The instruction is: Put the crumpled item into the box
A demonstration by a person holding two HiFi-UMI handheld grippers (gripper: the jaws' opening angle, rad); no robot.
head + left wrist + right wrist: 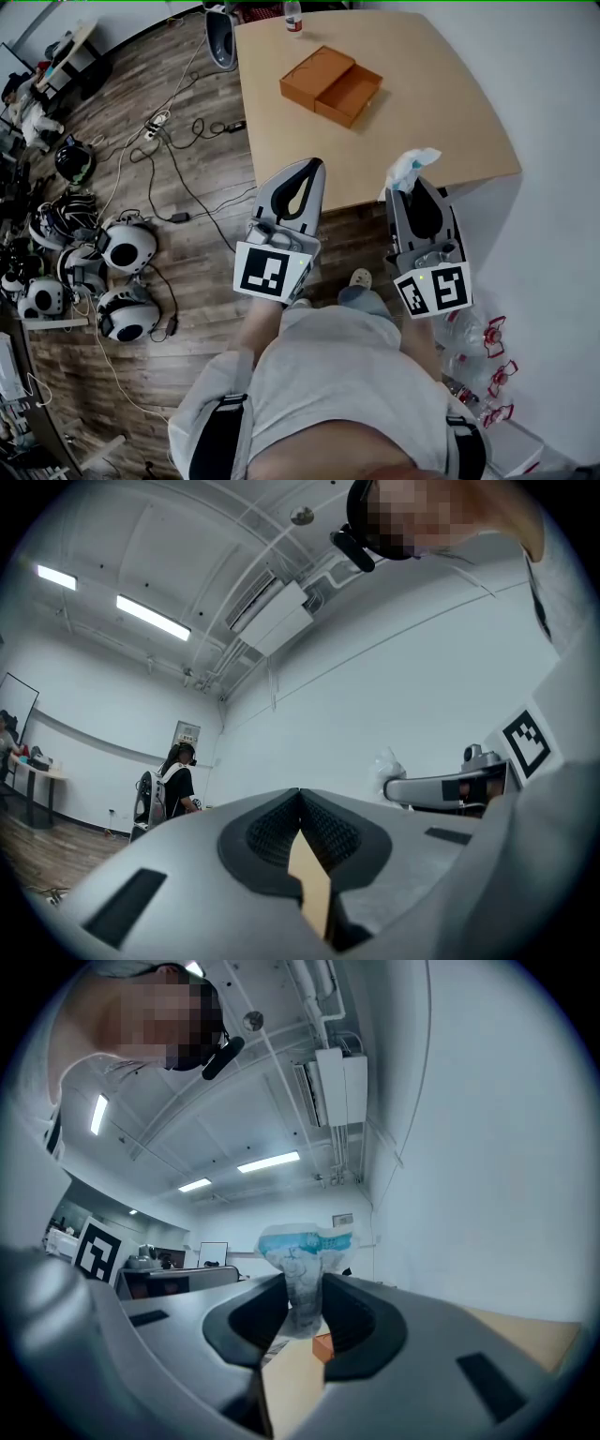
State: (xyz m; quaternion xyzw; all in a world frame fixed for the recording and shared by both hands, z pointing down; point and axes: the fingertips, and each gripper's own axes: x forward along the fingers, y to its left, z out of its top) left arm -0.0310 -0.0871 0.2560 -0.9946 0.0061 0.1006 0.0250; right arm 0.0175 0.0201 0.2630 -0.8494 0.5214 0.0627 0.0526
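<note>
An orange box (330, 84) lies on the light wooden table (441, 112) with its drawer pulled out to the right; a sliver of the box (322, 1345) shows between the right jaws. My right gripper (412, 184) is shut on the crumpled item (411, 167), a white and blue wad. It is held over the table's near edge, well short of the box. In the right gripper view the crumpled item (305, 1255) sticks up above the pinching pads. My left gripper (312, 171) hovers at the near edge, shut, with nothing in it (300, 797).
A plastic bottle (293, 17) stands at the table's far edge, and a chair (220, 37) sits past its far left corner. Cables (178, 159) and several helmets (127, 246) lie on the wooden floor to the left. Red-handled objects (492, 361) lie at the lower right.
</note>
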